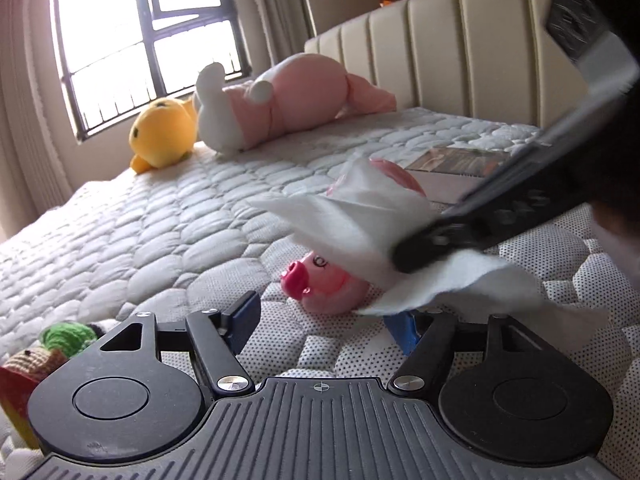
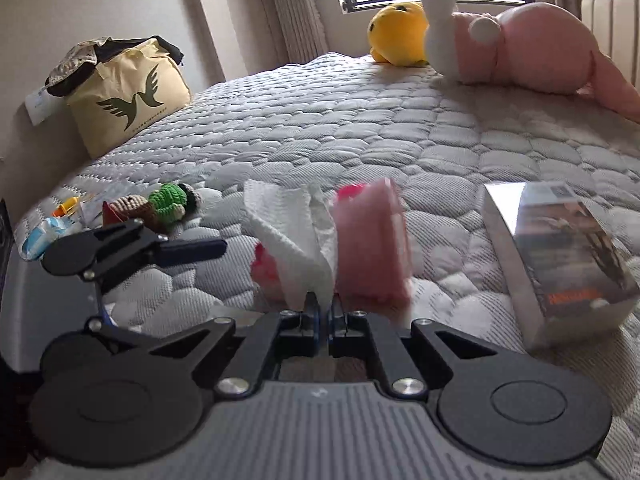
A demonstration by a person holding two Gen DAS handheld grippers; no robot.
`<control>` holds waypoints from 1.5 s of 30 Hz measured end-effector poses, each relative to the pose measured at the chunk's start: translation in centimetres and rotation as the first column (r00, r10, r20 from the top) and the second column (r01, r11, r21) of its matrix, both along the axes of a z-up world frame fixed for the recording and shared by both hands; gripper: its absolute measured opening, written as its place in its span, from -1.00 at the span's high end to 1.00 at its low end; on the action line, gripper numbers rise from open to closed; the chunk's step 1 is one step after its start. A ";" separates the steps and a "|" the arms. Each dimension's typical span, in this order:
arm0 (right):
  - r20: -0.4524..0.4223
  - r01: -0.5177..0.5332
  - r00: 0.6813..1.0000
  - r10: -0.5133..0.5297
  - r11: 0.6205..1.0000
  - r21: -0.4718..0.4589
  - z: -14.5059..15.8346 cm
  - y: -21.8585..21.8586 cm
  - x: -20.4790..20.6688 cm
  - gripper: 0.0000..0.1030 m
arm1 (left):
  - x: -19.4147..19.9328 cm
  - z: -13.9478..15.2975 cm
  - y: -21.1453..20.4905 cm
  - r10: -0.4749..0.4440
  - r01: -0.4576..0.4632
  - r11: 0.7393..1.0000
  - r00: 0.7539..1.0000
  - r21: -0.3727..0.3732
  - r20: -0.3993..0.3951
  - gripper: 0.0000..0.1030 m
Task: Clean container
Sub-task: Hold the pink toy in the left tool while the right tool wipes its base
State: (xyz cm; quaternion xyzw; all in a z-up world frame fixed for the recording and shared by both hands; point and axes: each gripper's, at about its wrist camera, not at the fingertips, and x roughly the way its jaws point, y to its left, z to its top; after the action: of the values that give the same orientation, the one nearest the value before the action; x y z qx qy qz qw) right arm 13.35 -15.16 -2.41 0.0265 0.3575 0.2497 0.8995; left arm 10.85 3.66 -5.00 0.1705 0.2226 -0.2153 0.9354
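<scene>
the mattress (image 2: 360,120) carries the pink pig container (image 1: 320,284), lying on its side in front of you. your right gripper (image 2: 324,312) is clamped on a white tissue (image 2: 288,224) draped over the pig, while your left gripper (image 1: 320,320) stands apart, empty. wiping looks underway, with much surface left.

Quilted mattress (image 2: 360,128), padded headboard (image 1: 460,40), barred window (image 1: 148,36).
</scene>
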 end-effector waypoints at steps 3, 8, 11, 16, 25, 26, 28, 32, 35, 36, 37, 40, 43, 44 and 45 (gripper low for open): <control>0.003 0.059 0.998 -0.060 0.998 0.032 0.1 -3.1 -1.0 0.91 | 0.0 0.6 -1.5 -0.037 0.035 0.998 0.998 0.044 0.053 -0.42; 0.048 0.166 0.983 -0.176 0.973 0.161 1.4 -8.4 -2.9 0.91 | 0.1 1.7 -5.5 -0.112 0.089 0.983 0.983 0.158 0.144 -0.70; 0.051 0.209 0.973 -0.227 0.949 0.236 1.8 -10.8 -3.7 0.91 | 1.3 1.8 -8.5 -0.139 0.094 0.965 0.975 0.246 0.172 -0.72; 0.027 0.235 0.967 -0.253 0.929 0.285 1.0 -13.4 -4.8 0.90 | 5.4 0.5 -12.0 -0.168 0.144 0.925 0.985 0.352 0.037 -0.85; 0.005 0.286 0.952 -0.306 0.895 0.343 0.4 -15.8 -5.8 0.90 | 4.8 0.2 -9.3 -0.100 0.078 0.981 0.988 0.180 0.121 -0.64; 0.010 0.282 0.953 -0.303 0.896 0.343 0.7 -15.7 -5.9 0.90 | 3.9 0.6 -8.4 -0.086 0.066 0.988 0.986 0.137 0.143 -0.33; 0.025 0.266 0.956 -0.292 0.901 0.342 1.4 -15.1 -6.0 0.90 | 2.3 1.8 -6.2 -0.045 0.041 0.999 0.987 0.028 0.153 0.28; 0.072 0.201 0.969 -0.238 0.920 0.335 3.6 -12.4 -5.8 0.90 | -0.4 2.4 -2.1 0.009 0.008 0.993 0.989 -0.117 0.147 0.25; 0.105 0.166 0.972 -0.210 0.932 0.323 5.2 -10.3 -5.4 0.90 | -1.5 2.3 -1.8 -0.046 0.061 0.995 0.983 -0.081 0.177 0.19; 0.115 0.152 0.973 -0.198 0.935 0.321 5.6 -9.9 -5.4 0.90 | -2.0 2.5 -1.8 -0.084 0.098 0.993 0.977 -0.063 0.195 0.14; 0.126 0.138 0.974 -0.186 0.938 0.318 5.9 -9.5 -5.5 0.90 | -2.4 2.6 -1.9 -0.120 0.132 0.990 0.970 -0.043 0.212 0.01; 0.128 0.135 0.976 -0.178 0.949 0.285 5.8 -9.2 -6.0 0.89 | -3.0 2.5 -2.5 -0.207 0.205 0.978 0.949 0.033 0.236 -0.60; 0.094 0.161 0.976 -0.195 0.944 0.289 4.6 -10.0 -6.2 0.89 | -3.0 2.6 -2.8 -0.250 0.239 0.968 0.944 0.076 0.215 -0.78; 0.080 0.171 0.976 -0.202 0.940 0.296 4.1 -10.3 -6.3 0.89 | -2.7 2.6 -3.0 -0.235 0.224 0.971 0.951 0.079 0.201 -0.84; 0.065 0.180 0.976 -0.209 0.935 0.306 3.7 -10.6 -6.2 0.89 | -2.1 2.4 -3.3 -0.208 0.196 0.977 0.963 0.082 0.174 -0.84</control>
State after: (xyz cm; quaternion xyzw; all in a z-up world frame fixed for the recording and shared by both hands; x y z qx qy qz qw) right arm 7.18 -25.73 1.26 0.1851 0.2673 0.2113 0.9218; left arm 8.74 0.34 -2.57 0.2410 0.1246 -0.2858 0.9191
